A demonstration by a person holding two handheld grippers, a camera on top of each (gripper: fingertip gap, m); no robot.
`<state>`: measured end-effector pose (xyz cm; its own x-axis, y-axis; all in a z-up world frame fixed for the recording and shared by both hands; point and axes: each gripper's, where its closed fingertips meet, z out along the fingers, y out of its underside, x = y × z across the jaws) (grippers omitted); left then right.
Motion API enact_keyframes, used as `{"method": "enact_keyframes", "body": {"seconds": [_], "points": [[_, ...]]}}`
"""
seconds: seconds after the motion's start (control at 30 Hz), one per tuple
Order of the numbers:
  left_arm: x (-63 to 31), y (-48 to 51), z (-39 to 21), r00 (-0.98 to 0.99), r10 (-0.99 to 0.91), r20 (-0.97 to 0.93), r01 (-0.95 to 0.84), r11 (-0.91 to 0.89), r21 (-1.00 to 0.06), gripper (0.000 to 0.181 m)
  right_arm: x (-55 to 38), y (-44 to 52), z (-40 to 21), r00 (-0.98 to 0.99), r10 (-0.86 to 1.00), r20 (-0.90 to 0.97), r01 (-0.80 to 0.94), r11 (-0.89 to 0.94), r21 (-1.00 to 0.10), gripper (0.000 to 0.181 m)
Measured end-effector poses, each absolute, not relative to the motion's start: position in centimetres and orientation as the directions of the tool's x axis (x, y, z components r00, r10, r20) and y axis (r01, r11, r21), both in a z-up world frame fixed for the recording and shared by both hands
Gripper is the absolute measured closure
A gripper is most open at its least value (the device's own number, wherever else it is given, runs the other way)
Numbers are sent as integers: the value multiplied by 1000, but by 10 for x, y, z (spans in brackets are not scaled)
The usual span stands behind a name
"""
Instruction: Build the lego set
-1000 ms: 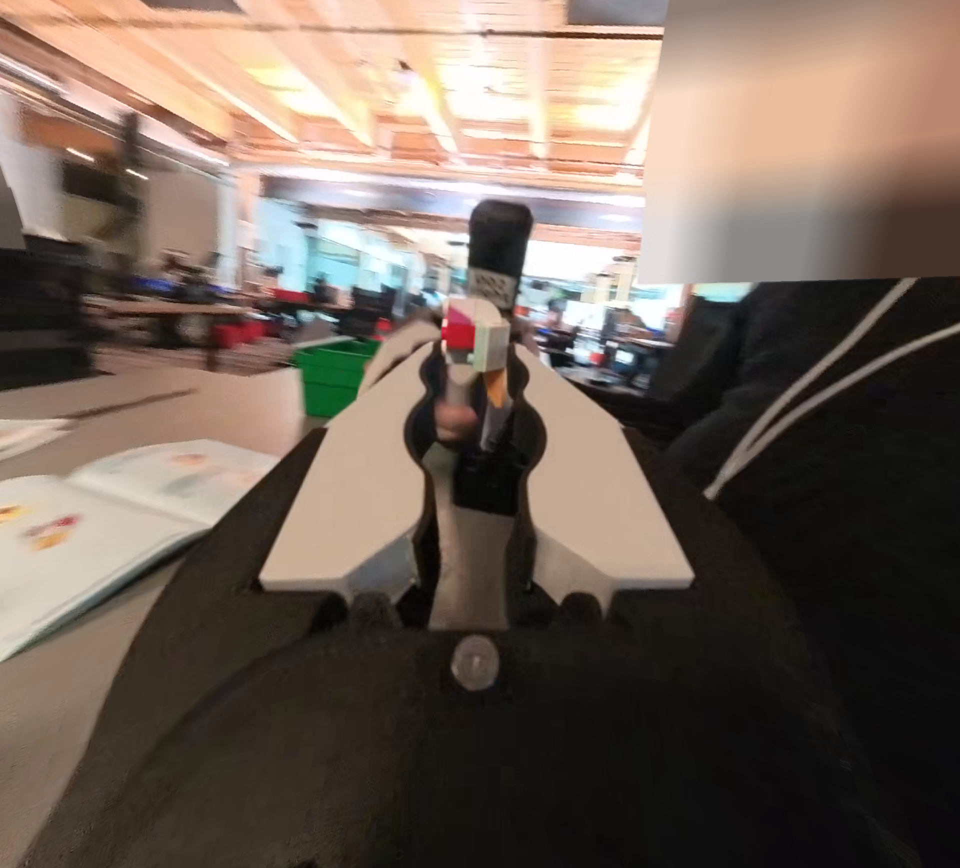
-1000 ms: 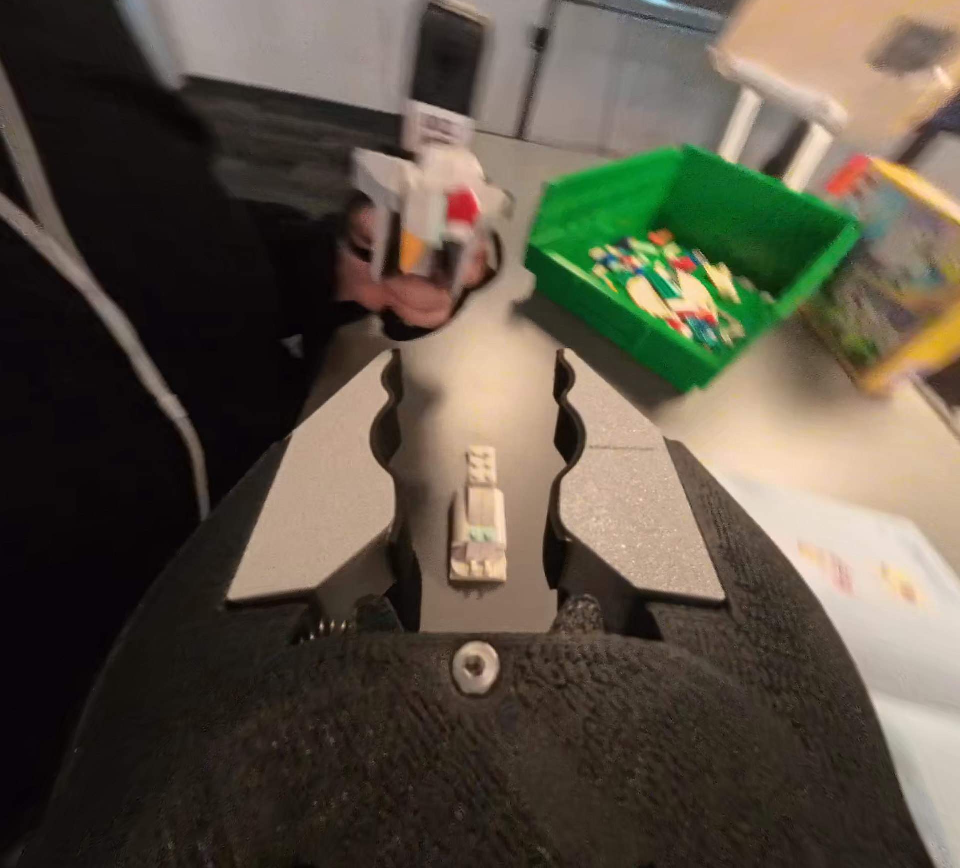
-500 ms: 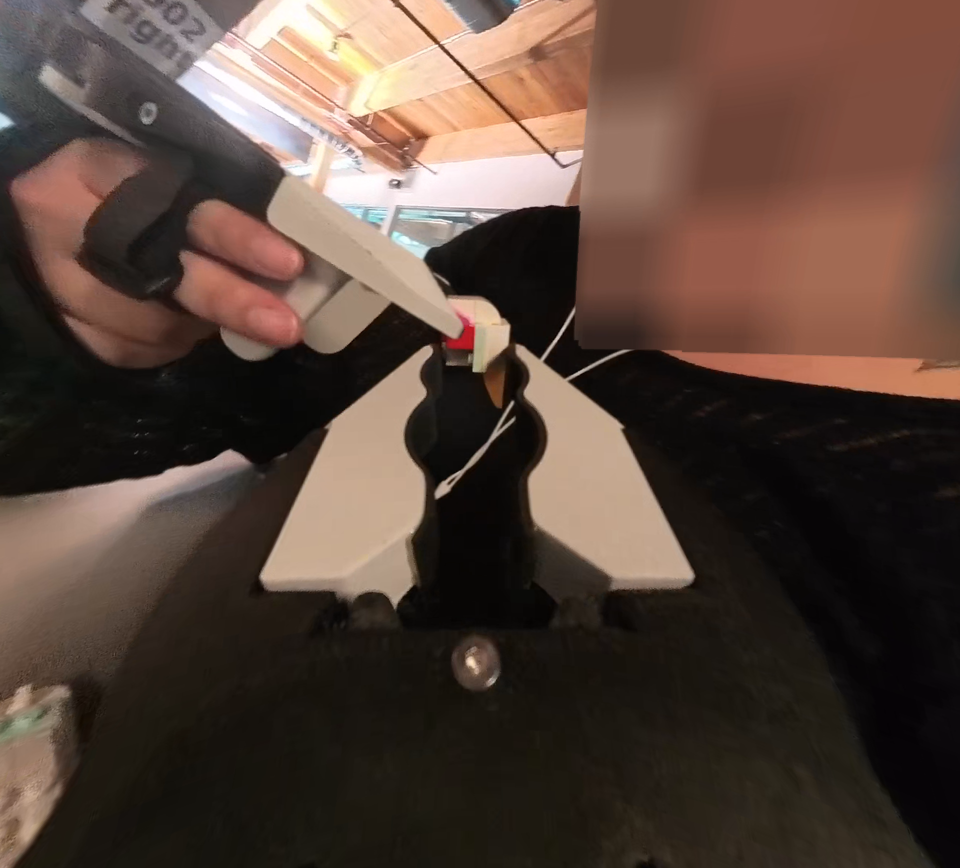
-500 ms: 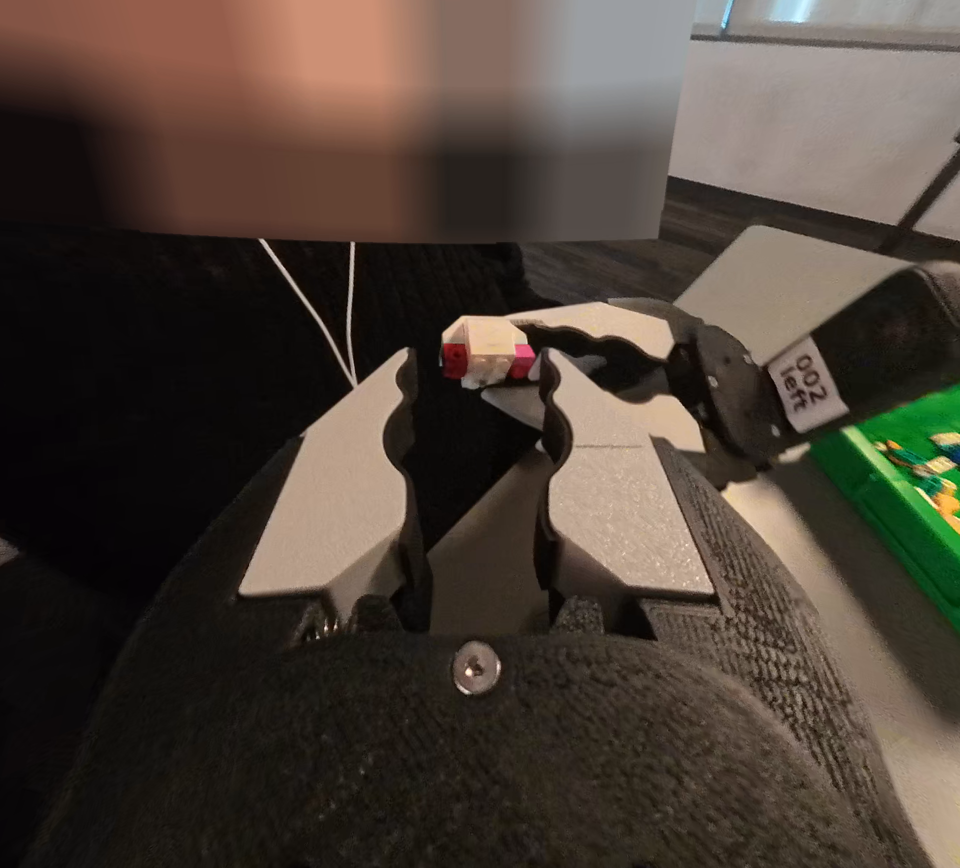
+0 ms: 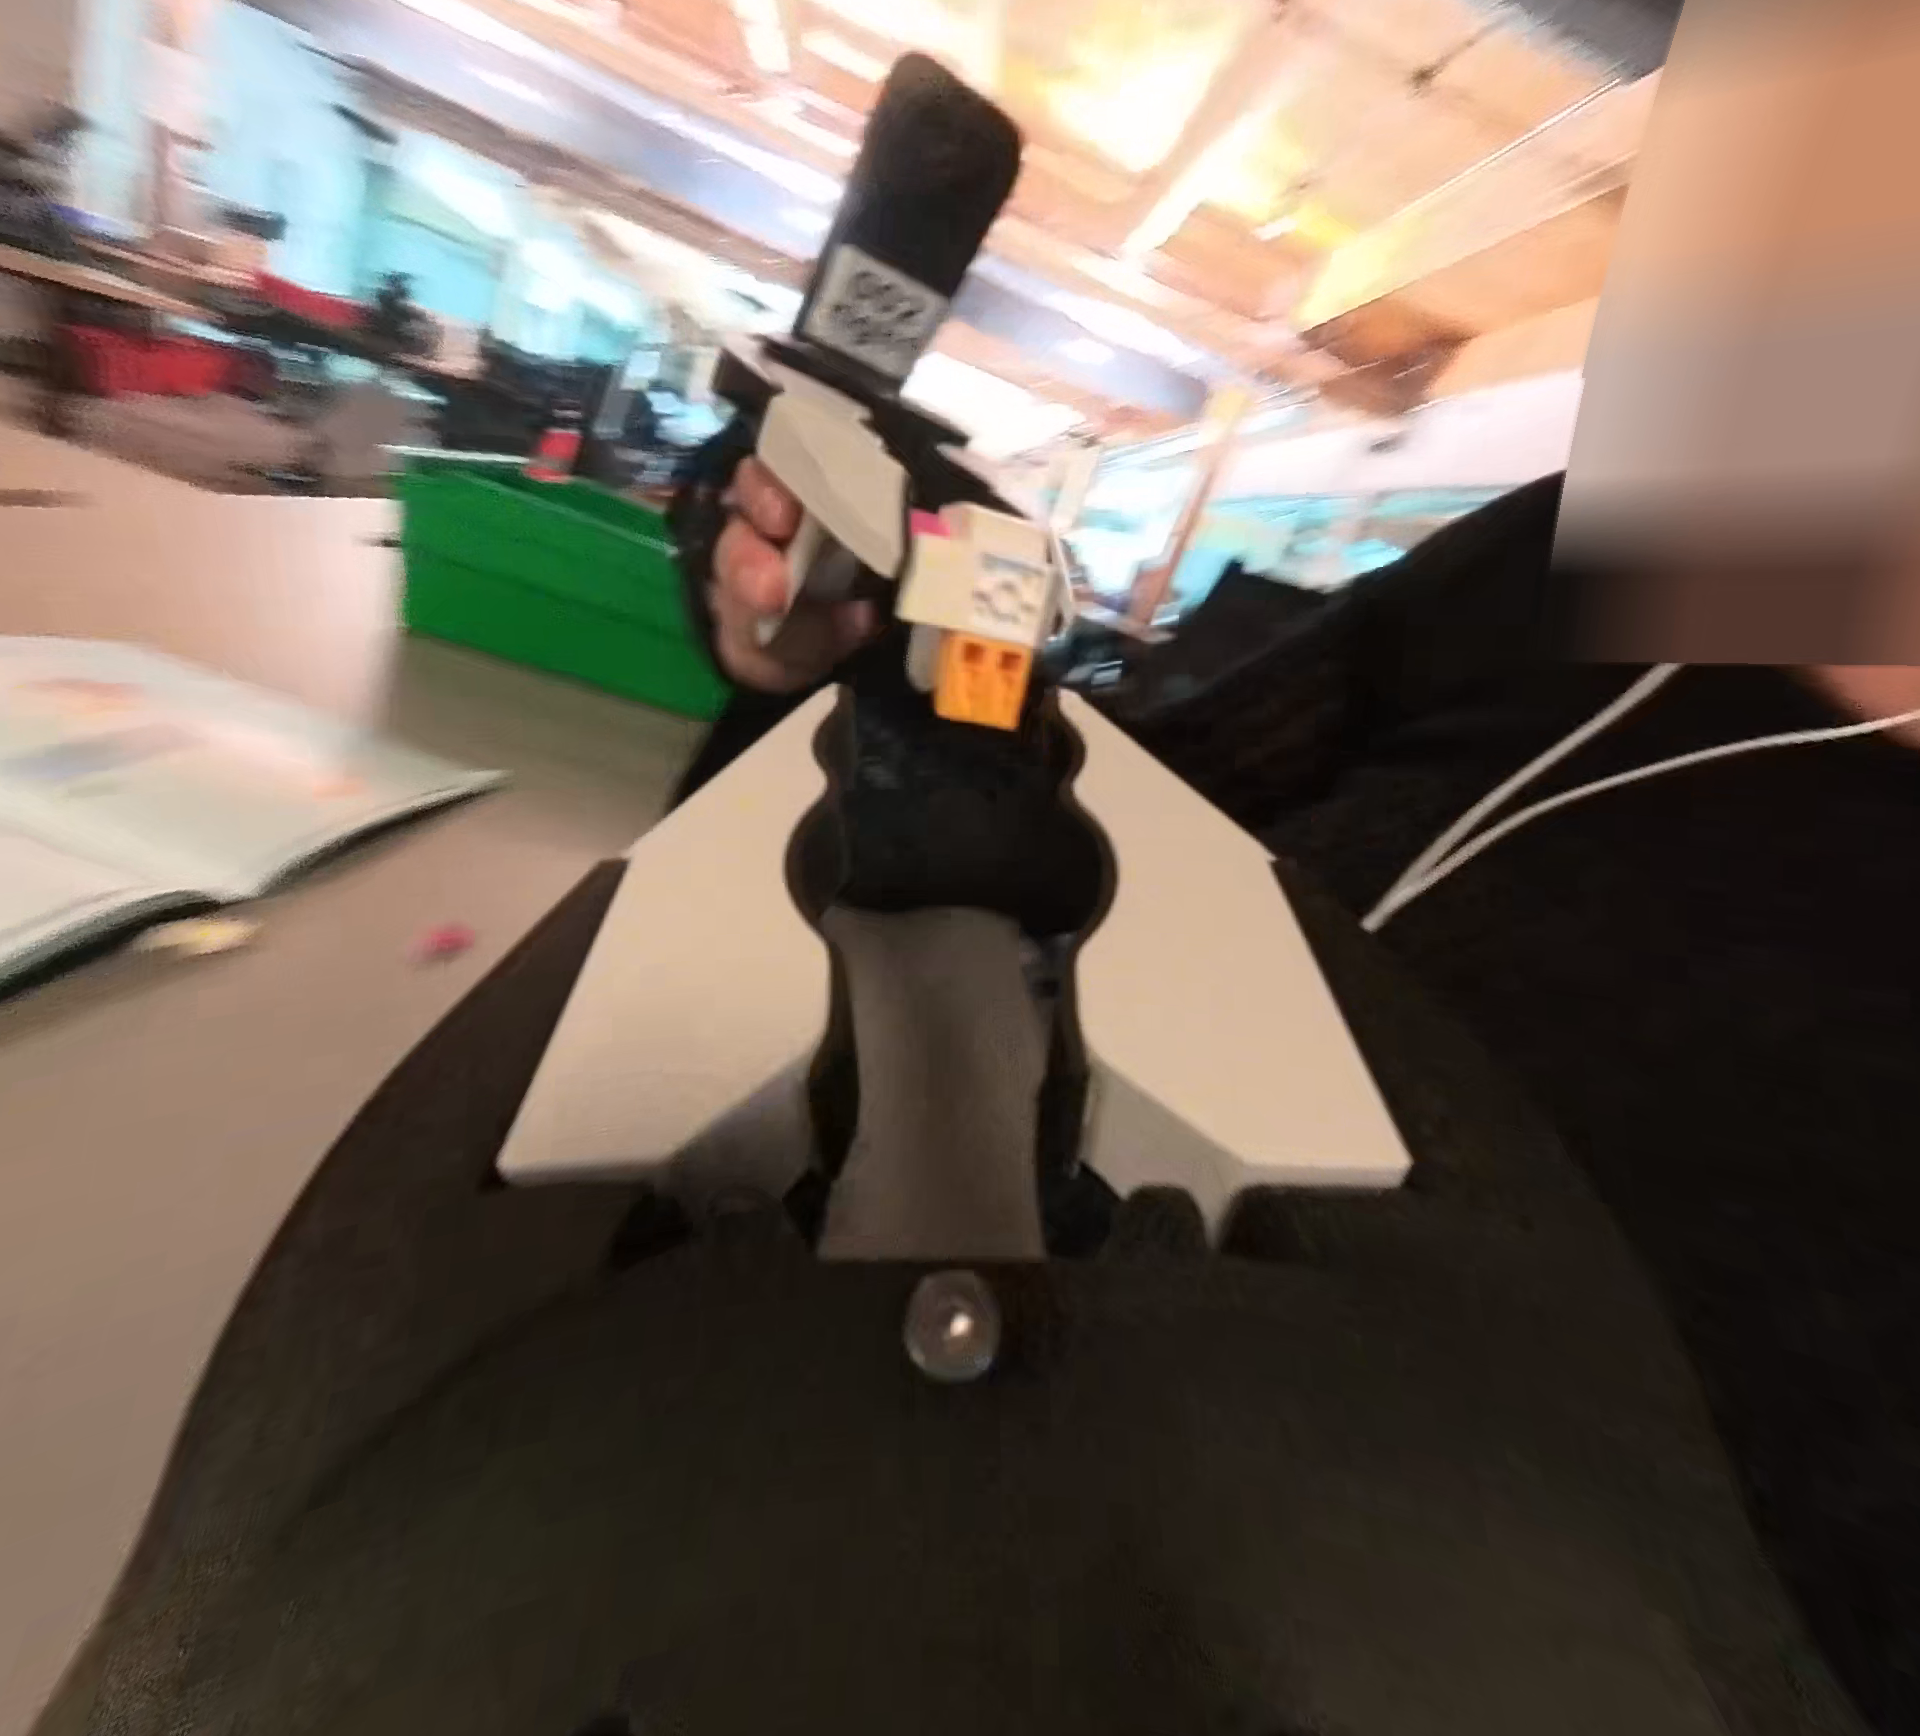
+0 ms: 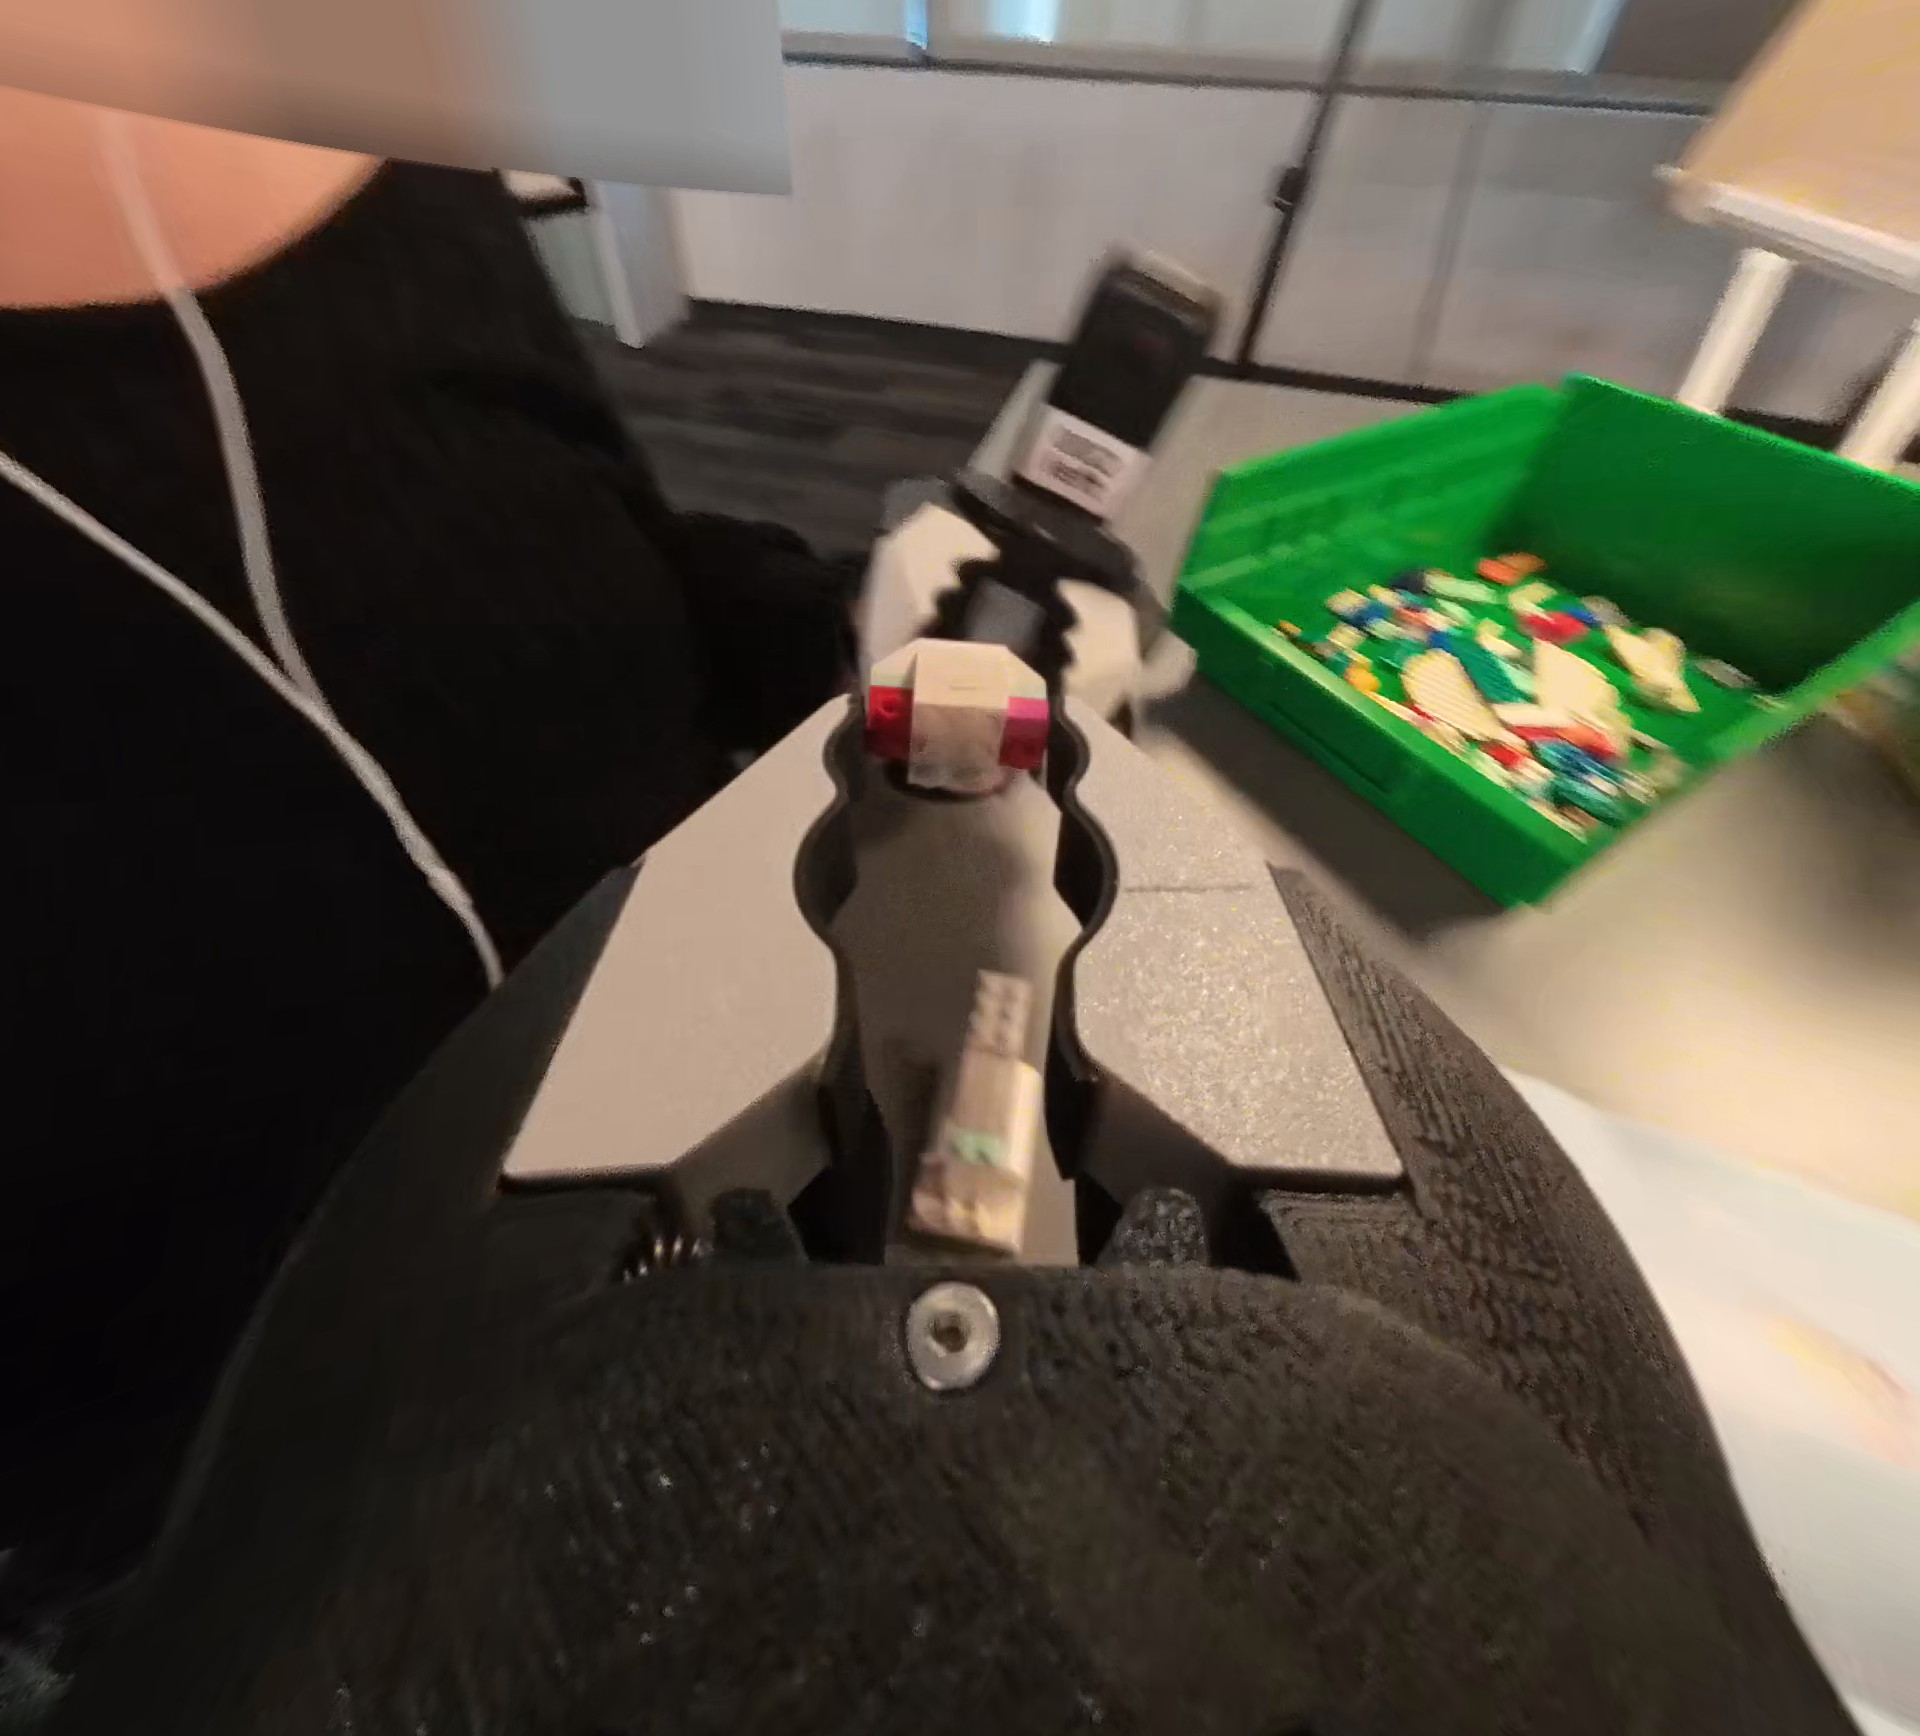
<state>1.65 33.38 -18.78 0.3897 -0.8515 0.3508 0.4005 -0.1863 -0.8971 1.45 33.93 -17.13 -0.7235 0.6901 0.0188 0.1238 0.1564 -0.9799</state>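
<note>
Right tool pinched the small lego assembly; left tool, just beside it, stood spread.

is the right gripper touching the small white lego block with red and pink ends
Touching: left wrist view shows the right gripper against the small white lego block at its pink end.

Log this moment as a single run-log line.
lego assembly: mid-air, clamped between right hand-held gripper tips | left hand-held gripper: facing it, grip unclear | green bin: loose bricks inside | booklet: lying open
</note>
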Motion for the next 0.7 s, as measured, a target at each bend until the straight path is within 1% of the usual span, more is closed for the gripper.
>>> {"method": "enact_keyframes", "body": {"seconds": [0.07,0.13,0.2,0.3,0.4,0.5,0.53,0.57,0.63,0.7], "points": [[9,340,-192,533,-801,271,339,-91,-936,144,11,354,-179,-672,739,39,150,187,-971,148],[6,346,-194,619,-757,208,278,-36,-960,144,10,359,-184,-659,751,38,170,198,-965,148],[9,351,-199,662,-731,167,213,-29,-977,143,9,359,-192,-660,750,40,187,216,-958,148],[16,358,-209,669,-727,155,157,-65,-985,143,6,358,-201,-671,741,34,203,227,-953,148],[19,362,-217,648,-739,184,159,-106,-982,155,4,357,-205,-681,732,20,202,214,-956,148],[17,365,-227,643,-737,209,144,-151,-978,157,0,360,-210,-664,746,47,197,236,-952,148],[14,367,-227,661,-724,198,140,-141,-980,158,-1,366,-212,-645,761,75,196,259,-946,144],[8,369,-226,684,-705,184,139,-122,-983,181,0,376,-213,-618,779,101,201,281,-938,142],[-5,373,-226,732,-659,174,145,-100,-984,181,4,406,-223,-543,831,124,266,310,-913,143],[-14,376,-225,755,-630,182,161,-90,-983,181,13,437,-249,-483,869,111,389,326,-861,144]]}}
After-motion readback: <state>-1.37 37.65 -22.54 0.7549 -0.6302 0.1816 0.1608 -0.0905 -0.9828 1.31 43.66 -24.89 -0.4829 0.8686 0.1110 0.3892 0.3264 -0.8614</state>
